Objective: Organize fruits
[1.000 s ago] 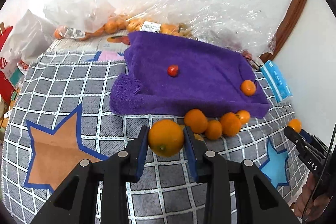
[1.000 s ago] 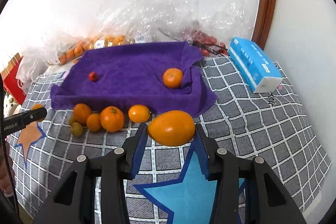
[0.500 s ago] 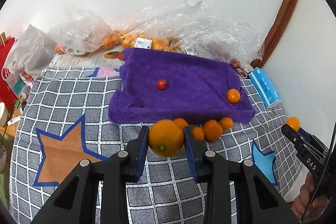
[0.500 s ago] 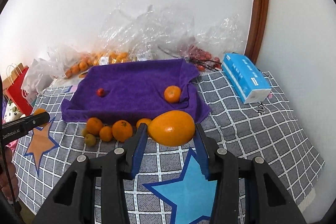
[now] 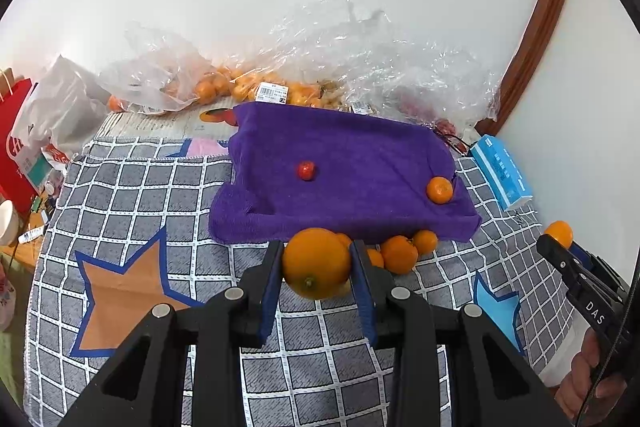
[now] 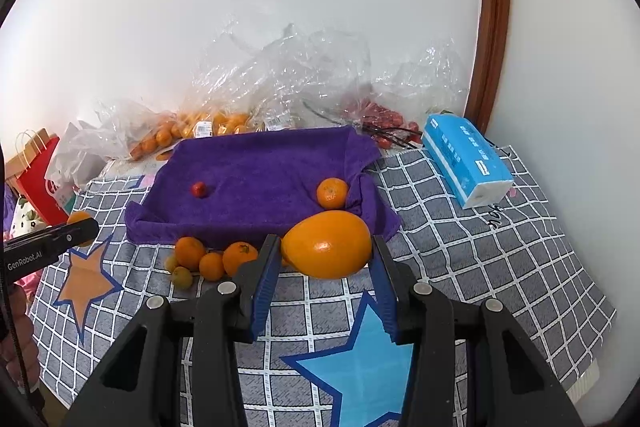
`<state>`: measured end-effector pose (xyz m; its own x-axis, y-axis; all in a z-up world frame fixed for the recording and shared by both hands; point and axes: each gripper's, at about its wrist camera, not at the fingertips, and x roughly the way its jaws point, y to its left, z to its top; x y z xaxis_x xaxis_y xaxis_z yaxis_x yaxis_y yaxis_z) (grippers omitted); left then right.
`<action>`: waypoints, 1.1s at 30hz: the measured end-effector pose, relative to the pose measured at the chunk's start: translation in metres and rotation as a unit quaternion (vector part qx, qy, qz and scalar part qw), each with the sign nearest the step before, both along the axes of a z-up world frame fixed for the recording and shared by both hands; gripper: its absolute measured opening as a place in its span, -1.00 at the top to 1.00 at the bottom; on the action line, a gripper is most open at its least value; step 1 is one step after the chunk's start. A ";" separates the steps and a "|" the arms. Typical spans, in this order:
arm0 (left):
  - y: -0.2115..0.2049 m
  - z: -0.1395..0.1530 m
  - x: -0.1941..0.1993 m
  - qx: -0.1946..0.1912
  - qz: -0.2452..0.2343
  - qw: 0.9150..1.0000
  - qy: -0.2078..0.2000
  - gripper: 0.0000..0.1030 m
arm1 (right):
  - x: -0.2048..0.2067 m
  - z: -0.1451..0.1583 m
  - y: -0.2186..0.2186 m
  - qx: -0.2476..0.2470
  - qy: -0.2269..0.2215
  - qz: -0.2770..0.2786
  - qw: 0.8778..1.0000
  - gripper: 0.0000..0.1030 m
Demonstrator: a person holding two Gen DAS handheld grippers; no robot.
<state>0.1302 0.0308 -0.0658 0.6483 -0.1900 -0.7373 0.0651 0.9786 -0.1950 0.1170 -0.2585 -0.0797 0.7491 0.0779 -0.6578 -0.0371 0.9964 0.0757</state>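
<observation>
Orange fruit is clamped in each gripper: a round orange (image 5: pixel 316 263) by the left gripper (image 5: pixel 316 267), an oval orange (image 6: pixel 326 243) by the right gripper (image 6: pixel 325 259), both held above the checked cloth just before the purple towel (image 5: pixel 360 163). Carrying is judged under way; placement onto the towel is called for next.

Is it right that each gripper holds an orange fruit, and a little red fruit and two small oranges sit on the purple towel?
Not quite. Only one small orange sits on the purple towel, beside the little red fruit; the right wrist view shows this. The other small oranges lie on the checked cloth in front of it. The left gripper and right gripper do each hold an orange fruit.
</observation>
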 end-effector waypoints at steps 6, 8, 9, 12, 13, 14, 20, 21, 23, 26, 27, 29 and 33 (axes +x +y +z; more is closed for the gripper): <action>-0.002 0.004 0.002 0.000 -0.001 1.000 -0.004 0.39 | 0.003 0.002 0.002 0.000 -0.002 0.002 1.000 0.14; -0.002 0.005 0.003 0.001 -0.001 1.000 -0.004 0.39 | 0.004 0.002 0.003 -0.001 -0.002 0.003 1.000 0.14; -0.002 0.005 0.003 0.000 -0.001 1.000 -0.004 0.39 | 0.005 0.002 0.004 -0.001 -0.002 0.003 1.000 0.14; -0.002 0.005 0.005 0.000 -0.002 1.000 -0.004 0.39 | 0.007 0.003 0.005 -0.001 -0.002 0.005 1.000 0.14; -0.002 0.006 0.007 0.001 -0.002 1.000 -0.004 0.39 | 0.008 0.003 0.006 -0.002 -0.003 0.005 1.000 0.14; -0.003 0.006 0.008 0.001 -0.002 1.000 -0.004 0.39 | 0.009 0.003 0.006 -0.002 -0.003 0.005 1.000 0.14; -0.003 0.006 0.015 0.001 -0.002 1.000 -0.006 0.39 | 0.015 0.004 0.007 -0.002 -0.006 0.008 1.000 0.14; -0.003 0.006 0.016 0.000 -0.002 1.000 -0.006 0.39 | 0.016 0.004 0.007 -0.002 -0.006 0.008 1.000 0.14; -0.003 0.005 0.018 0.000 -0.002 1.000 -0.006 0.39 | 0.019 0.003 0.007 -0.002 -0.005 0.008 1.000 0.14; -0.003 0.004 0.022 0.001 -0.002 1.000 -0.006 0.39 | 0.025 0.002 0.007 -0.002 -0.004 0.008 1.000 0.14; -0.004 0.003 0.024 0.001 -0.003 1.000 -0.005 0.39 | 0.026 0.001 0.007 -0.002 -0.003 0.008 1.000 0.14; -0.003 0.002 0.028 0.000 -0.003 1.000 -0.004 0.39 | 0.030 -0.001 0.007 -0.002 -0.001 0.008 1.000 0.14; -0.004 -0.001 0.037 0.000 -0.003 1.000 -0.002 0.39 | 0.040 -0.005 0.008 0.000 0.001 0.011 1.000 0.14</action>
<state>0.1676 0.0266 -0.0672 0.6505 -0.1941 -0.7343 0.0726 0.9783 -0.1942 0.1570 -0.2503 -0.0851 0.7465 0.0945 -0.6587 -0.0598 0.9954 0.0750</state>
